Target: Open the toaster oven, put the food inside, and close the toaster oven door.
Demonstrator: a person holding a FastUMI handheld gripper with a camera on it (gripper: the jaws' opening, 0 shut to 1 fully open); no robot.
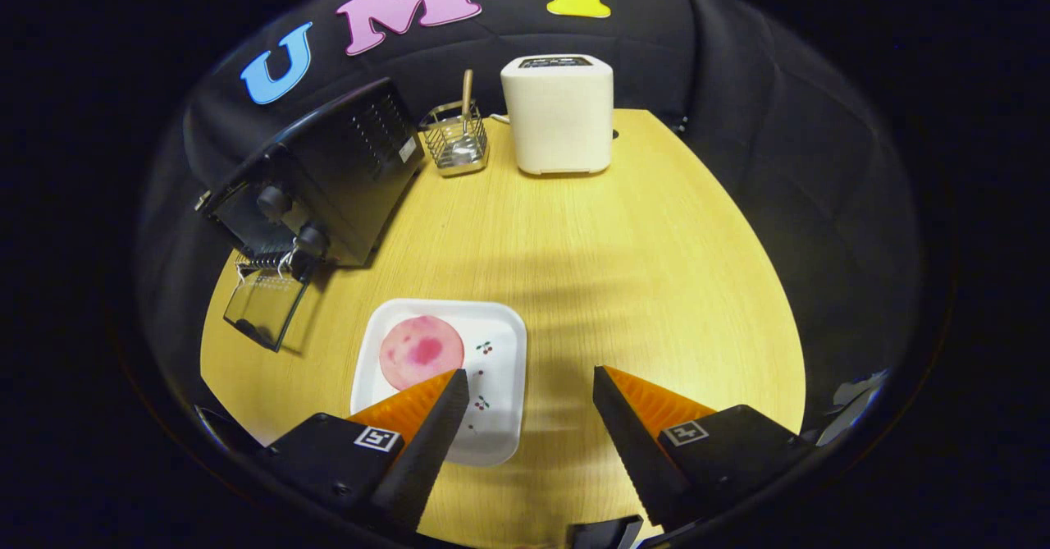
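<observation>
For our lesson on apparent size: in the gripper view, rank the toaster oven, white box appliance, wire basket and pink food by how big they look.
1. Toaster oven
2. White box appliance
3. Pink food, nearer the camera, so unsure
4. Wire basket

The table point(623, 270) looked like pale wood with a fine grain and a soft sheen. The toaster oven point(344, 163) was dark, matt metal, its open door point(262, 307) clear glass. The plate point(496, 368) appeared smooth, white and faintly glossy; the pink food point(421, 350) on it was dull and mottled. The far basket point(456, 140) was shiny wire, and the white appliance point(559, 114) beside it smooth matt plastic.
</observation>
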